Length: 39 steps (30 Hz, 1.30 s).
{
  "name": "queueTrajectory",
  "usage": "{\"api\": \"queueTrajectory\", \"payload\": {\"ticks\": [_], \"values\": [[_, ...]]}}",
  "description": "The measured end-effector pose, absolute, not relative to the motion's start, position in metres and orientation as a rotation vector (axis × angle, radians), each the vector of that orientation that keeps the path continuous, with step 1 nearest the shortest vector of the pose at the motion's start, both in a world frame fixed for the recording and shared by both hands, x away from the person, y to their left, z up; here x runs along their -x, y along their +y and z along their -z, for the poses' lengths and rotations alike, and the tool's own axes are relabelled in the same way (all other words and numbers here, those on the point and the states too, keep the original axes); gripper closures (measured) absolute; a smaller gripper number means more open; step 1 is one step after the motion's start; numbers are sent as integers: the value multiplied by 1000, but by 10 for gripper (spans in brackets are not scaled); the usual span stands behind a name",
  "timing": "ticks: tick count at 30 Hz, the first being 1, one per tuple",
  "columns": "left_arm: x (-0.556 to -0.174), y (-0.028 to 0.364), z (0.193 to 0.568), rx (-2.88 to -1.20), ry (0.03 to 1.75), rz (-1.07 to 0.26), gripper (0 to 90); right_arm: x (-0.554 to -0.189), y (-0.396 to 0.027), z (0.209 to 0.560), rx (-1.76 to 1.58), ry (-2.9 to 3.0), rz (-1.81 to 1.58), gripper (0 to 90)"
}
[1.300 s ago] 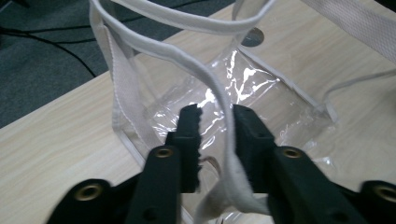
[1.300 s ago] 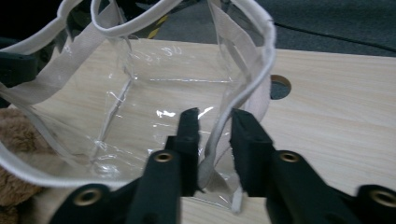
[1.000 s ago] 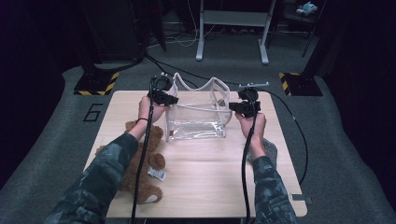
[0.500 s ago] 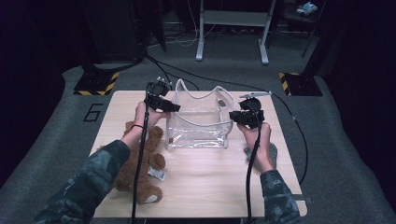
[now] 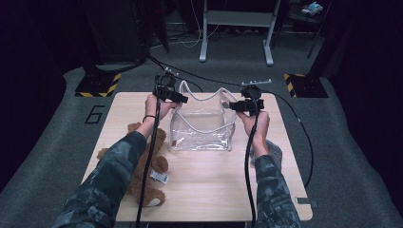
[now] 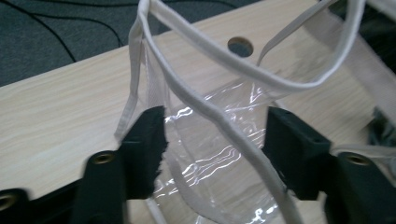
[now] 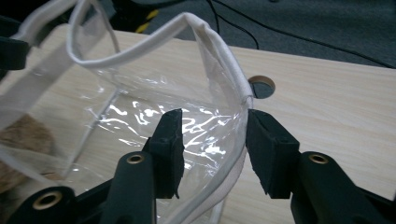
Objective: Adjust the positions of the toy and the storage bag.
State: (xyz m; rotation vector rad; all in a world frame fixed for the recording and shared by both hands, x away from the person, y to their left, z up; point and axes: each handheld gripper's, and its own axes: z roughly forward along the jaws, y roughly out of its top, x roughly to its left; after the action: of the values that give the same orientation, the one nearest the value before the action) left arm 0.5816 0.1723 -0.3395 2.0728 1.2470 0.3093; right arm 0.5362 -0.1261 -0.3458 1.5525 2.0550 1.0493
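Table (image 5: 209,185): one clear bag (image 5: 202,133), one teddy bear (image 5: 147,166) (seemingly brown).

A dim lab or studio: a wooden table (image 5: 204,190) on grey carpet (image 5: 57,156), hazard-striped stand bases (image 5: 97,88), trailing black cables (image 5: 304,137).

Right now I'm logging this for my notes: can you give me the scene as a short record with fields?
bag: clear bag with white trim, upright on the table, mouth open
left gripper: at the bag's left rim; jaws have just been opening, apart, bag wall between them
right gripper: at the bag's right rim; jaws have just been opening, bag edge between them, pads not pressing
teddy bear: lying on the table left of the bag, under the left forearm
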Motion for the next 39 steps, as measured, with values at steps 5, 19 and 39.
{"api": "queueTrajectory", "payload": {"ticks": [5, 19, 39], "values": [[-579, 184, 338, -2118, 1228, -336, 743, -536, -132, 354, -1571, 2045, -1007, 842], [-553, 219, 345, -2135, 1205, -312, 857, -521, -160, 363, -1588, 2042, -971, 876], [-530, 223, 348, -2162, 1118, -273, 861, -476, -176, 363, -1529, 2070, -972, 878]]}}
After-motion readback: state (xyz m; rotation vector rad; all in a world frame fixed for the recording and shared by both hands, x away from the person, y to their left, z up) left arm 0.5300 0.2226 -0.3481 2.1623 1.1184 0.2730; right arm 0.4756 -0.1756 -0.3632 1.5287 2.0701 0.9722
